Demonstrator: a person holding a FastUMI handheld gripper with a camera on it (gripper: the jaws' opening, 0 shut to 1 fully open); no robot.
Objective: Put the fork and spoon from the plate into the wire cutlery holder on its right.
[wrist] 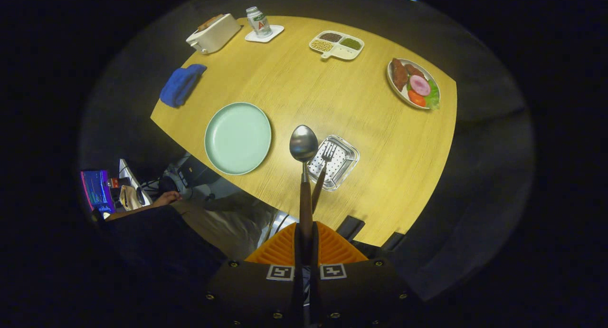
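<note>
My tongs [305,237] are clamped tight on the wooden handle of the spoon [304,145], both fingers pressing on it, so the spoon stands straight out ahead of me with its bowl at the centre of the frame, high above the desk [294,88]. I judge I hold it by the far end of the handle so the bowl end can go down into the holder first. Just right of the spoon's bowl in the frame is the cutlery holder [335,162], a shiny tray with a perforated bottom, and the fork [323,168] already rests in it, tines in the tray and handle sticking out over its near rim toward me. To the left of centre lies the pale green plate [237,138], now bare, so the spoon looks like the last piece to move. Farther out, a blue cloth [181,84] lies at the upper left, a toaster [213,33] and a can [259,21] on a coaster at the top, a divided dish [336,45] of grains beside them, and a plate of food [413,83] at the upper right.
</note>
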